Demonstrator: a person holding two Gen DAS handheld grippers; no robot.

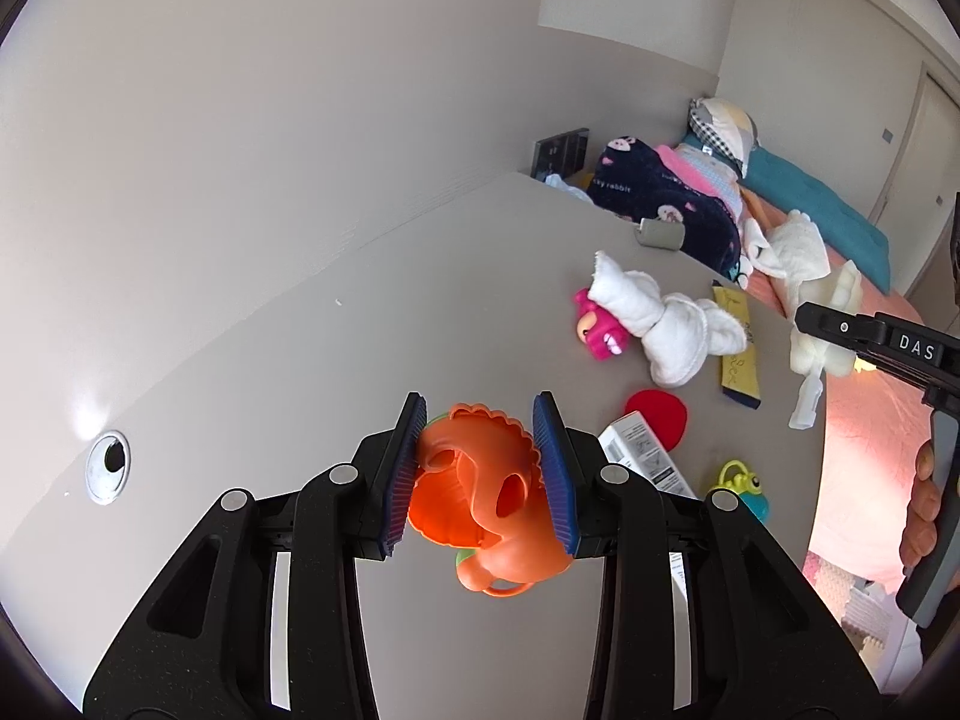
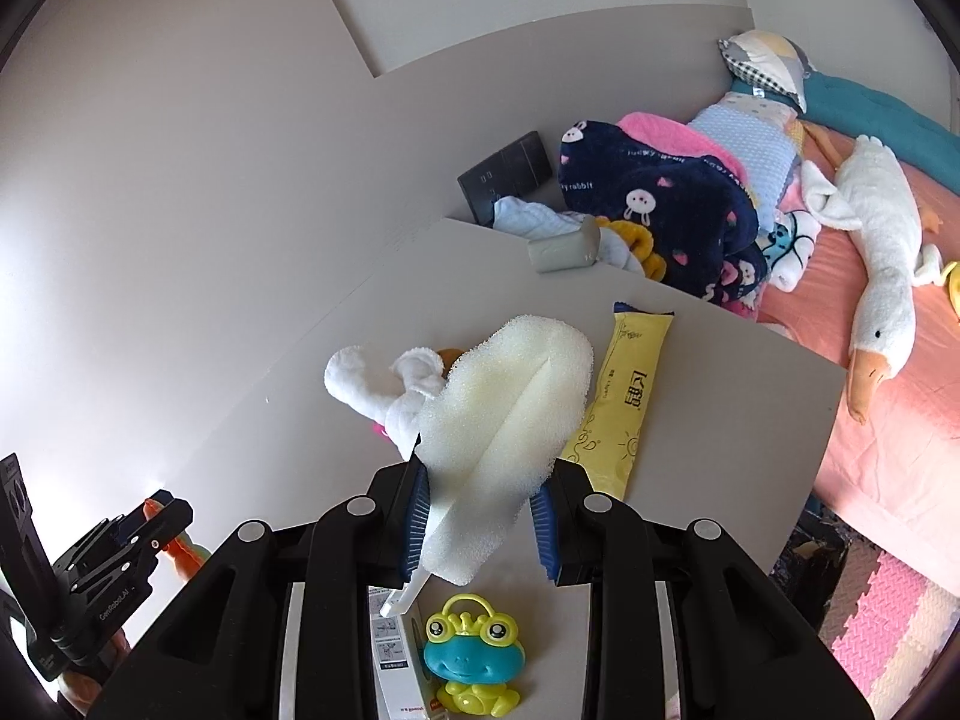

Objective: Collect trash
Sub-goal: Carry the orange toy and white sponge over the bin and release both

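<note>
The left gripper (image 1: pixel 480 474) has its jaws pinching an orange toy (image 1: pixel 480 498): the blue pads (image 1: pixel 407 474) press on both flanks, and the toy hangs between them clear of the worktop (image 1: pixel 300 330). Its scalloped rim sits at the tips, its looped handle lower, toward the camera.

The right gripper (image 2: pixel 480 516) has its jaws clamped on a sponge brush (image 2: pixel 498 414). The pads grip the lower part of the foam; the broad foam head sticks out beyond the tips and the white handle end pokes back beneath the jaws. It too is off the worktop (image 2: pixel 720 390).

Just beyond the left jaws lie a red disc (image 1: pixel 657 414) and a white box (image 1: pixel 642 456), with a frog toy (image 1: pixel 741 489) beside the box. Farther out, a rolled white cloth (image 1: pixel 660 324) lies against a pink toy (image 1: pixel 597 330), and a yellow packet (image 1: pixel 738 354) is just right of the cloth. A grey roll (image 1: pixel 660 234) sits near the far edge.

In the right wrist view the frog toy (image 2: pixel 471 660) lies under the jaws, the packet (image 2: pixel 624 396) just right of the foam, the cloth (image 2: pixel 390 384) behind it.

Past the worktop is a bed (image 2: pixel 900 390) with a navy blanket (image 2: pixel 660 204) and a plush goose (image 2: pixel 882 252). A hand (image 1: pixel 921 510) holds the right gripper at the left view's right edge.
</note>
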